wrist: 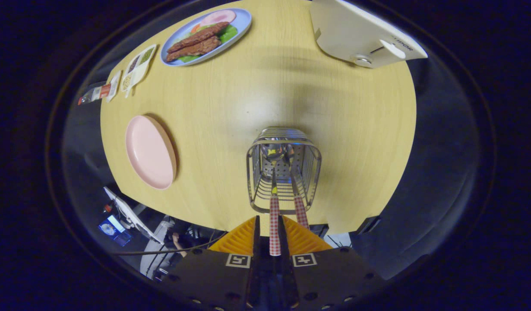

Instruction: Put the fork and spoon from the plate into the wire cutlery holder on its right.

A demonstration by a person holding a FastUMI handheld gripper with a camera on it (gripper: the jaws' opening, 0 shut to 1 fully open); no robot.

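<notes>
Tool (pixel 270 235) clenched on checkered handle (pixel 274 224) — its head down in wire cutlery holder (pixel 284 170).

One round yellow wooden tabletop (pixel 257 99) carries the items. Plates: two, namely one empty pink round plate (pixel 150 152) near the tabletop's left edge and one blue oval plate of printed food (pixel 206 36) at its far-left edge. Wire cutlery holders: one, a chrome wire basket (pixel 284 175) near the front edge. Checked-handled utensils (pixel 274 224): two, both standing in the holder. White appliances (pixel 362 32): one, at the far-right edge. Small sachets (pixel 137 68): two, plus one small bottle (pixel 92 96), at the left edge. Grippers: one gripper (pixel 270 235), its fingers closed onto one handle.
</notes>
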